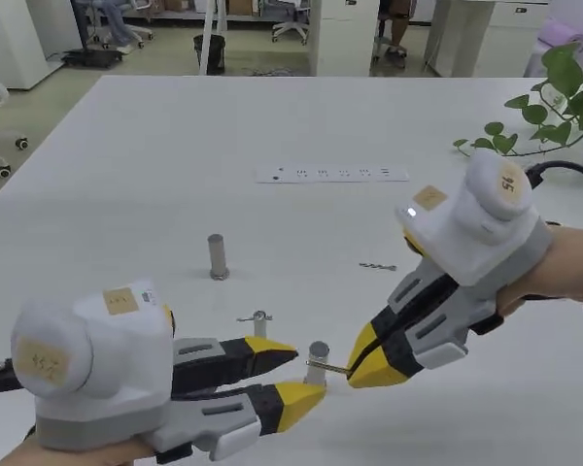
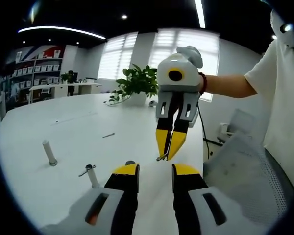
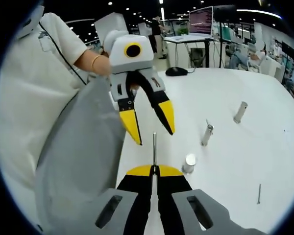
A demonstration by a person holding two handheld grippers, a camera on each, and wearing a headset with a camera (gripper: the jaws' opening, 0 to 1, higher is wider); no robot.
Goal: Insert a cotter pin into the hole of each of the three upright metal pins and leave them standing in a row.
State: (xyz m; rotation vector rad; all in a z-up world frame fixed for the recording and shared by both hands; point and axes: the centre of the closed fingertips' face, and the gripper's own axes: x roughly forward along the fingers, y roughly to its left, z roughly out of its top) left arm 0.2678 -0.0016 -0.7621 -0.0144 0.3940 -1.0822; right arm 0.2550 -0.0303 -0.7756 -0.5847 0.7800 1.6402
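At the white table, my right claw is clamped shut on a cotter pin. The pin's free end points left at the near metal pin, the closest of three upright ones. I cannot tell whether the two touch.

In the right gripper view the cotter pin juts straight out from the closed jaws, with the near metal pin just beside it.

My left claw comes in from the near left. Its jaws are spread apart and grip nothing, and its tips are just short of that same pin.

The middle metal pin stands a little farther back and to the left, with a second cotter pin through its top. The far metal pin stands bare beyond it.

A loose cotter pin lies on the table to the right, well apart from the row. A white power strip lies farther off.
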